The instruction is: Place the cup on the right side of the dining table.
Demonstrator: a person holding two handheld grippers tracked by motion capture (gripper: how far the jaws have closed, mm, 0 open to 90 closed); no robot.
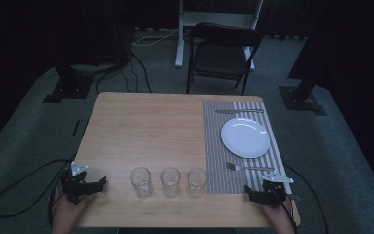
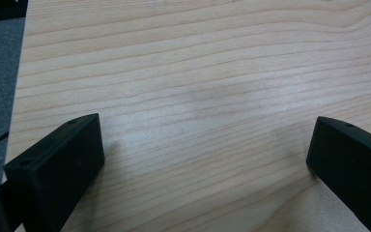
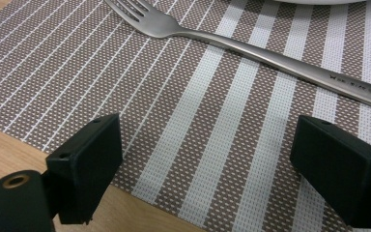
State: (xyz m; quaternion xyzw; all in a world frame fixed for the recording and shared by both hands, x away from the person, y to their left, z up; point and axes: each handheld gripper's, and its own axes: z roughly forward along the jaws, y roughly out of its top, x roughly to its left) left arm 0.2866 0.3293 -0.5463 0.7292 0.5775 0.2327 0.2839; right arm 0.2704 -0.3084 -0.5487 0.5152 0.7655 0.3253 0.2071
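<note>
Your right gripper (image 3: pixel 207 159) hung wide open and empty near the fork (image 3: pixel 251 48); a shallow pinch risked skidding it into the plate (image 1: pixel 245 137).

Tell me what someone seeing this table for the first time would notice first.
Probably the white plate on the striped placemat at the table's right, with a knife beyond it and a fork on its near side. Next, three empty glasses in a row along the near edge, between the two open hand-held grippers.
</note>
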